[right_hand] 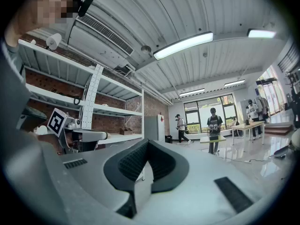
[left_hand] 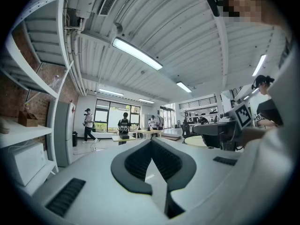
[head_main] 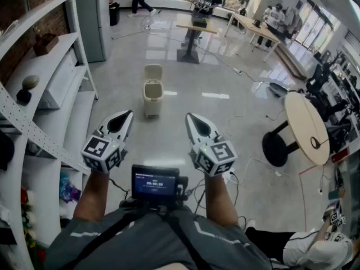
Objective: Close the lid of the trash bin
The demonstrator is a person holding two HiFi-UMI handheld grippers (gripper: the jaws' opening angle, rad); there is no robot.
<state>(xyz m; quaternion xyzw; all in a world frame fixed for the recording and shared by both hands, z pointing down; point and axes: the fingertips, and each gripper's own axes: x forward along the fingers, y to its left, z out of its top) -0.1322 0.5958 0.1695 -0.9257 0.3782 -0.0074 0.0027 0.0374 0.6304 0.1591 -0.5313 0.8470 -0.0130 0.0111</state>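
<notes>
A small cream trash bin (head_main: 151,97) stands on the grey floor, a few steps ahead in the head view. Its lid (head_main: 153,72) is tipped up and open at the back. My left gripper (head_main: 128,115) and right gripper (head_main: 188,117) are held side by side in front of my chest, well short of the bin, one on each side of its line. Both are shut with nothing between the jaws. In the left gripper view the left gripper (left_hand: 151,142) points at the far room and ceiling, as does the right gripper (right_hand: 147,142) in its own view. Neither gripper view shows the bin.
White shelving (head_main: 53,89) runs along the left wall beside a grey cabinet (head_main: 93,16). A pedestal table (head_main: 194,28) stands behind the bin with a person at it. A round table (head_main: 305,125) and floor cables (head_main: 247,77) lie to the right. Someone sits at the lower right (head_main: 315,249).
</notes>
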